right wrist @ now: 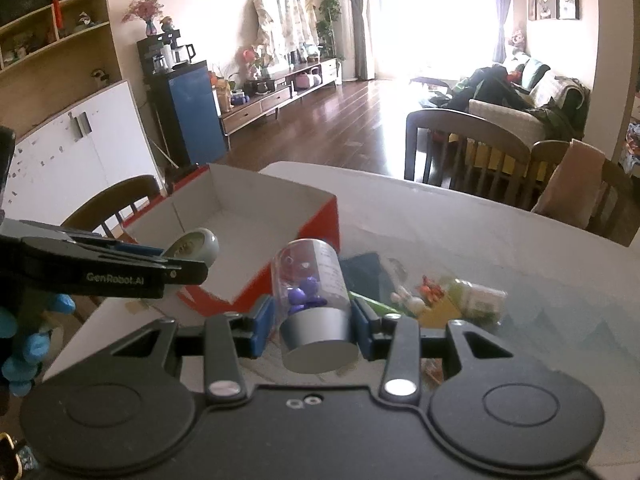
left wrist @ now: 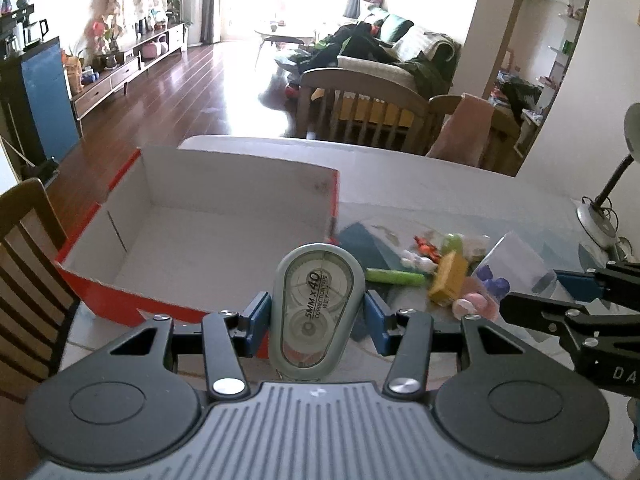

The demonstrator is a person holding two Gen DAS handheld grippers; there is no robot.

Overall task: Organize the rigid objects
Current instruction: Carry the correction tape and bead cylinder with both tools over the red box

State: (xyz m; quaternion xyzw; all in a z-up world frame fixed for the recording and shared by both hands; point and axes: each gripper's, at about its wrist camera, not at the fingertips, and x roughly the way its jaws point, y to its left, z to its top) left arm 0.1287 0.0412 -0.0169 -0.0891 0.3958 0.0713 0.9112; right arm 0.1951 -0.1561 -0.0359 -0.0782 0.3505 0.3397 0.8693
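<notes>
My left gripper [left wrist: 318,314] is shut on a grey correction tape dispenser [left wrist: 316,304], held above the near right corner of an open red cardboard box [left wrist: 200,216] with a white inside. My right gripper [right wrist: 310,322] is shut on a clear plastic jar [right wrist: 312,288] with a silver cap and purple pieces inside, just right of the box [right wrist: 240,224]. In the right wrist view the left gripper [right wrist: 176,264] shows at the left edge with the tape dispenser [right wrist: 196,246]. In the left wrist view the jar [left wrist: 512,268] appears at the right.
Small items lie on the table right of the box: a green stick [left wrist: 394,277], a yellow block [left wrist: 450,278], a dark blue card [left wrist: 360,240], small toys [right wrist: 432,292]. A desk lamp [left wrist: 600,216] stands at the far right. Wooden chairs [right wrist: 464,152] surround the white table [right wrist: 480,232].
</notes>
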